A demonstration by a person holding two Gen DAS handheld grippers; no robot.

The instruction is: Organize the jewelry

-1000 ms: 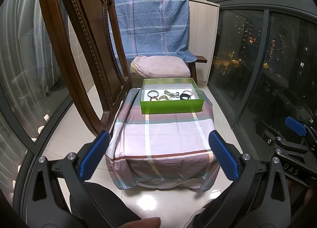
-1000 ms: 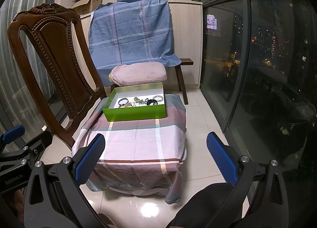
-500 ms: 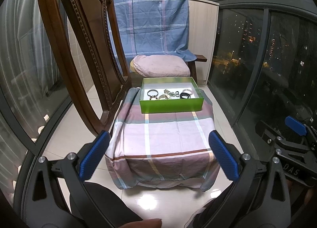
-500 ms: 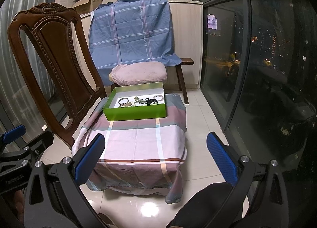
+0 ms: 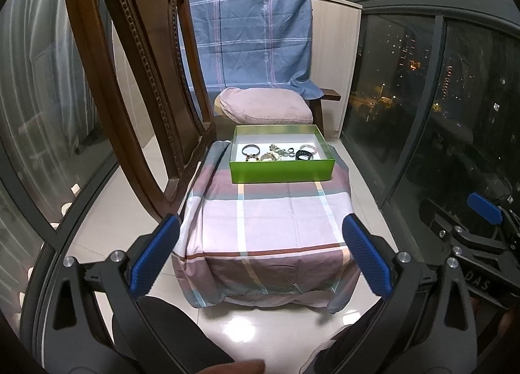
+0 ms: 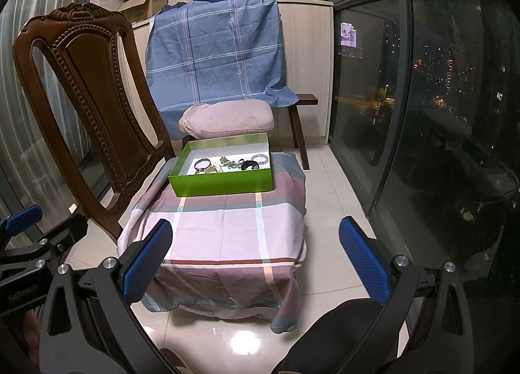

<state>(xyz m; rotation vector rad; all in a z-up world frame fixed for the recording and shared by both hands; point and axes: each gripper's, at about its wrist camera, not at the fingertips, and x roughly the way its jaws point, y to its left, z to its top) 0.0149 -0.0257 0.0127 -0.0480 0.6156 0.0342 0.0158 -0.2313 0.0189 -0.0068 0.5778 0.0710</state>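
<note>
1. Several pieces of jewelry [image 5: 279, 152] lie loose on the white floor of a green box [image 5: 282, 172], gathered toward its near wall.
2. At the left of the group sits a dark bangle [image 5: 251, 149], with a pale bracelet [image 5: 268, 156] just beside it; a tangle of small metallic pieces [image 5: 283, 151] lies in the middle; a black band [image 5: 304, 155] and a pale beaded bracelet [image 5: 307, 147] lie at the right. Finer detail is too small to tell.
3. From the right wrist view the same pieces [image 6: 231, 163] show in a row along the box [image 6: 224, 184] front.
4. The box stands at the far end of a low surface covered by a pink, grey and white plaid cloth [image 5: 276, 221], whose near end is bare and whose edges hang down toward the glossy tiled floor [image 5: 240, 325].
5. Behind the box is a pink cushion [image 5: 265, 106] on a wooden bench [image 6: 300, 120], with a blue checked sheet [image 5: 250, 36] draped behind it.
6. A carved wooden chair [image 5: 136, 58] stands to the left of the covered surface, close to its edge.
7. Dark windows [image 6: 422, 81] on the right show city lights.
8. The left gripper [image 5: 260, 257] hangs in front of the near end of the cloth, blue pads spread wide and holding nothing.
9. The right gripper [image 6: 255, 258] is likewise spread wide and empty, well apart from the box.
</note>
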